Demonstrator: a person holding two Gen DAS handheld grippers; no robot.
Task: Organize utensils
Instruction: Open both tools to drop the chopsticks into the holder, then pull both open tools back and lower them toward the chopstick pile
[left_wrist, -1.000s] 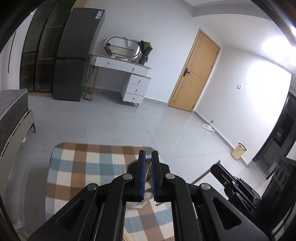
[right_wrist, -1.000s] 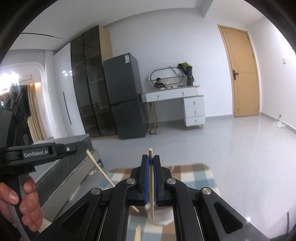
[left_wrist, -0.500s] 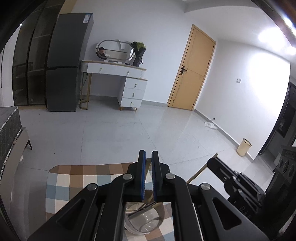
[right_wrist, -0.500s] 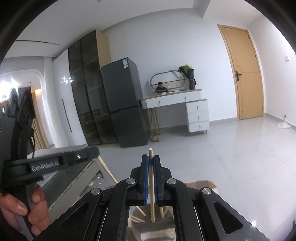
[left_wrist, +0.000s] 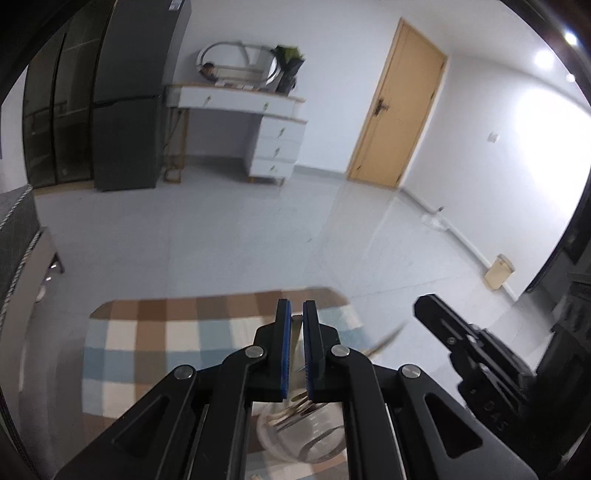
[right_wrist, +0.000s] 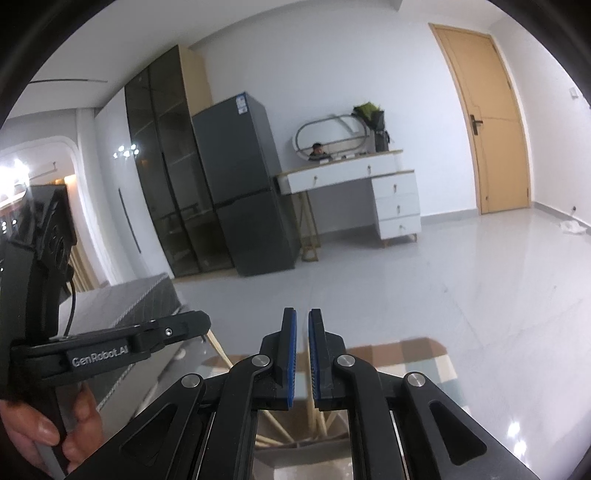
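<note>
My left gripper (left_wrist: 296, 306) is shut on a pale wooden chopstick (left_wrist: 295, 334) that runs down between its blue pads. Under it stands a clear cup (left_wrist: 271, 441) holding several chopsticks (left_wrist: 301, 408), on a checked tablecloth (left_wrist: 147, 332). My right gripper (right_wrist: 302, 314) hangs over the same cup (right_wrist: 295, 459); its jaws are opening, and a chopstick (right_wrist: 309, 402) stands loose low in the gap, down into the cup. In the right wrist view the left gripper (right_wrist: 205, 325) comes in from the left with its chopstick (right_wrist: 218, 345) slanting down.
A person's hand (right_wrist: 40, 432) grips the left tool's handle. The table's far edge (left_wrist: 221, 297) drops to a grey tiled floor. Beyond it are a dark fridge (right_wrist: 243, 184), a white dresser (right_wrist: 395, 195), a wooden door (left_wrist: 399, 107) and a bed (right_wrist: 136, 299) at the left.
Both grippers came down over the cup. The chopstick that stuck up past the right gripper's tips has slid down out of the pads, which have parted slightly. The left gripper kept its chopstick.
</note>
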